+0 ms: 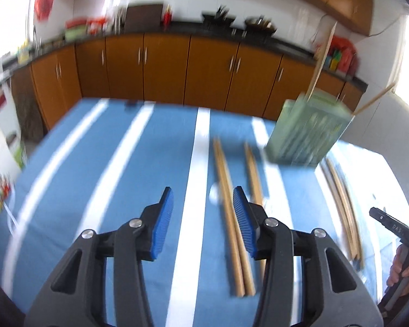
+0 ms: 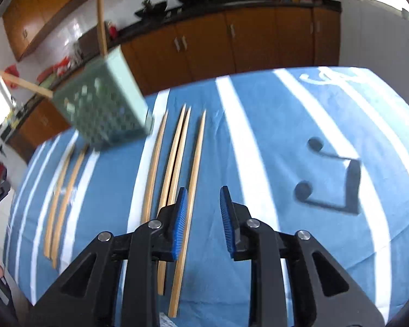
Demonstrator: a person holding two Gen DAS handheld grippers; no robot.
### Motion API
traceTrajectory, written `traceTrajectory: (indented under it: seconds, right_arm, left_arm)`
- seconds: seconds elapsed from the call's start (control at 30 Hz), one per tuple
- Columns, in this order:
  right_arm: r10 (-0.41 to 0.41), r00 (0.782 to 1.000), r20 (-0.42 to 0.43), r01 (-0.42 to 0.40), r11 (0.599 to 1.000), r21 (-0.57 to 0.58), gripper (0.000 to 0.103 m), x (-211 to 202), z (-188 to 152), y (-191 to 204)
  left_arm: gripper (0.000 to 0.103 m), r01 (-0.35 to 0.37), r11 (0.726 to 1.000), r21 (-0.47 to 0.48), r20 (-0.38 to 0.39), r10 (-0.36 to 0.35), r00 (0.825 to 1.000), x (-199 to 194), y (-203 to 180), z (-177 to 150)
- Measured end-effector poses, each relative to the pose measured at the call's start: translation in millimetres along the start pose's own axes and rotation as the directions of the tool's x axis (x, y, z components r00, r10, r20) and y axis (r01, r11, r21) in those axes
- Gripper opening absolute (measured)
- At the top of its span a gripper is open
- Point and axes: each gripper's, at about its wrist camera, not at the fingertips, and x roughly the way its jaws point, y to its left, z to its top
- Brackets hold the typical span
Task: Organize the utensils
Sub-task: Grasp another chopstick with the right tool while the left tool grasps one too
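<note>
Holder: we see the green perforated holder point(image 1: 308, 133) ahead-right of the left gripper point(image 1: 203, 207), two chopsticks point(image 1: 323, 57) standing inside.
Left gripper: we read jaws apart, empty.
Right gripper point(image 2: 203, 207): jaws narrowly apart, empty; loose chopsticks point(image 2: 177, 150) on the striped cloth point(image 2: 286, 136) beneath.

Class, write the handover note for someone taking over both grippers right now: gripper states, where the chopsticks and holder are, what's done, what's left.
Left gripper: open, empty, above the left pair of chopsticks.
Right gripper: open, empty, beside the right group of four chopsticks.
Green holder: on the blue striped cloth, between the groups.
Done: two chopsticks in the holder.
Left: six chopsticks lie on the cloth.
</note>
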Motion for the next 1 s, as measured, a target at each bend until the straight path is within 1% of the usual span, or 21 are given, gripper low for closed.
traceTrajectory:
  seconds: [0.07, 0.2, 0.23, 0.27, 0.3, 0.33, 0.4, 0.43, 0.5, 0.57, 0.6, 0.7, 0.73, 0.93, 1.0]
  right_arm:
    - [0.011, 1.000, -0.021, -0.011, 1.000, -0.016, 0.025, 6.6, -4.7, 7.1]
    - [-0.020, 0.999, -0.037, 0.017, 0.998, -0.061, 0.025, 14.1, -15.9, 13.3]
    - [-0.031, 0.999, -0.042, 0.028, 0.997, -0.067, 0.019, 16.6, -18.7, 12.8]
    - [-0.045, 0.998, -0.035, 0.042, 0.996, -0.073, 0.016, 17.5, -19.9, 12.1]
    - [-0.060, 0.998, -0.031, 0.057, 0.995, -0.080, 0.009, 17.8, -19.0, 10.9]
    - [-0.076, 0.997, -0.025, 0.074, 0.994, -0.080, 0.008, 18.1, -17.7, 9.3]
    - [-0.105, 0.994, -0.014, 0.104, 0.993, -0.058, 0.008, 15.9, -16.8, -1.9]
    - [-0.136, 0.991, -0.006, 0.136, 0.990, -0.032, 0.008, 16.2, -13.5, -8.9]
    - [-0.168, 0.986, -0.001, 0.168, 0.986, 0.022, 0.008, 14.6, -9.5, -22.7]
    - [-0.174, 0.985, -0.006, 0.174, 0.982, 0.067, 0.008, 13.2, -5.6, -35.0]
    - [-0.171, 0.985, -0.006, 0.171, 0.982, 0.073, 0.008, 12.4, -5.6, -38.0]
    - [-0.173, 0.985, -0.002, 0.173, 0.983, 0.059, 0.008, 10.5, -7.3, -39.5]
    - [-0.176, 0.984, 0.001, 0.176, 0.983, 0.050, 0.008, 10.3, -8.0, -38.5]
    - [-0.182, 0.983, 0.005, 0.182, 0.983, 0.039, 0.008, 11.3, -7.7, -35.8]
    - [-0.184, 0.983, 0.005, 0.183, 0.982, 0.037, 0.008, 11.8, -7.4, -35.4]
  left_arm:
    - [0.045, 0.001, 1.000, -0.007, -0.028, -0.001, 1.000, 7.0, 2.7, -10.7]
    - [0.045, 0.019, 1.000, -0.012, -0.045, -0.020, 0.999, 14.1, 4.9, -18.9]
    - [0.045, 0.026, 1.000, -0.010, -0.046, -0.026, 0.999, 14.8, 4.1, -19.6]
    - [0.045, 0.030, 1.000, -0.008, -0.046, -0.030, 0.998, 16.9, 1.4, -20.7]
    - [0.045, 0.036, 0.999, -0.006, -0.048, -0.036, 0.998, 17.8, -0.5, -19.2]
    - [0.045, 0.040, 0.999, 0.000, -0.051, -0.040, 0.998, 21.0, -4.0, -19.4]
    - [0.045, 0.045, 0.999, 0.009, -0.058, -0.045, 0.997, 24.2, -11.3, -20.4]
    - [0.045, 0.049, 0.999, 0.014, -0.065, -0.048, 0.997, 26.4, -14.3, -21.6]
    - [0.045, 0.055, 0.998, 0.020, -0.077, -0.053, 0.996, 30.7, -19.8, -24.0]
    - [0.040, 0.057, 0.998, 0.036, -0.089, -0.054, 0.995, 35.8, -25.6, -27.4]
    - [0.035, 0.055, 0.997, 0.044, -0.098, -0.051, 0.994, 38.8, -28.1, -29.2]
    - [0.024, 0.036, 0.997, 0.070, -0.117, -0.028, 0.993, 46.4, -32.5, -34.2]
    - [0.022, 0.025, 0.996, 0.082, -0.123, -0.015, 0.992, 48.5, -33.9, -36.0]
    - [0.020, 0.013, 0.992, 0.127, -0.147, 0.006, 0.989, 56.1, -41.0, -44.8]
    - [0.019, -0.003, 0.990, 0.143, -0.136, 0.023, 0.990, 57.6, -43.6, -45.9]
